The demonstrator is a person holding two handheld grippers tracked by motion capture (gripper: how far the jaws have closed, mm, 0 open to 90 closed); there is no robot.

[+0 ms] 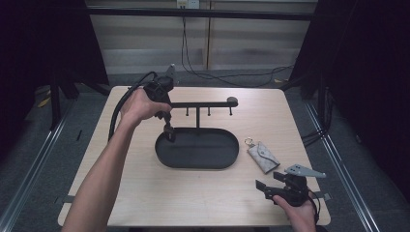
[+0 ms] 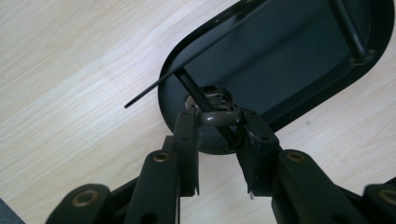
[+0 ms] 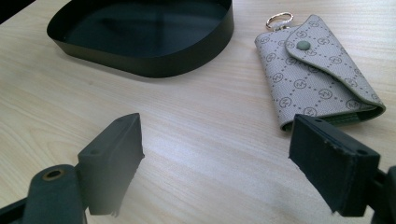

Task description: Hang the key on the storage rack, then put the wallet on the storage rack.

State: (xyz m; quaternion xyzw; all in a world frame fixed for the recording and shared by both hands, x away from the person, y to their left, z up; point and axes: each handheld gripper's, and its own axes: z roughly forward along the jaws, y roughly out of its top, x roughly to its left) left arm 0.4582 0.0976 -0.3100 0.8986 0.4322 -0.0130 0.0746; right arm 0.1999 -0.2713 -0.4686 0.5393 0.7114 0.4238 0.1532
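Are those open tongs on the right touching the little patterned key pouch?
Apart. In the right gripper view, bare tabletop shows between the right tongs and the key pouch; the high view shows the same gap.

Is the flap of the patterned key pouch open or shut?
Shut. The key pouch lies flat on the table, its flap folded over and fastened by the green snap; the right tongs stand open just short of it.
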